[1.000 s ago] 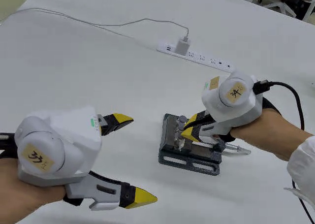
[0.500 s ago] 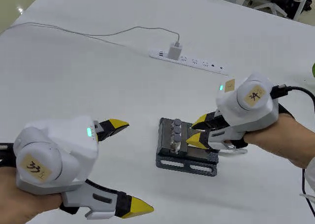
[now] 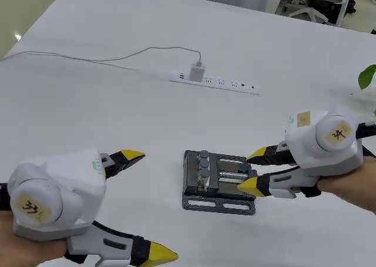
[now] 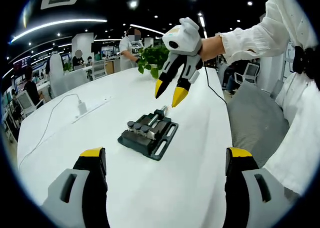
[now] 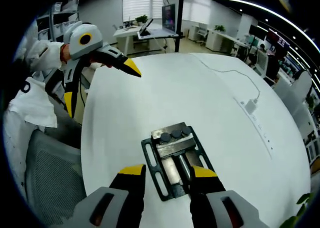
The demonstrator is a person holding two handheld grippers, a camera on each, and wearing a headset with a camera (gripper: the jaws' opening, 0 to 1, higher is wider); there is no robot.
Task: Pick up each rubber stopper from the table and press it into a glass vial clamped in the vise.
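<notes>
We find a dark metal bench vise (image 3: 218,188) near the middle of the broad white desk (image 3: 117,114). A row of three small glass vials with grey rubber stoppers (image 3: 203,163) stands in the vise at its left end. Behind the vise, well apart, lies a long white power strip (image 3: 220,82) with a white charger block (image 3: 195,73) plugged in near its left end. From the charger block a thin white cable (image 3: 88,60) runs leftward across the desk. The left gripper (image 3: 147,205) hangs left of the vise and nearer to us. The right gripper (image 3: 251,172) hangs just right of it.
</notes>
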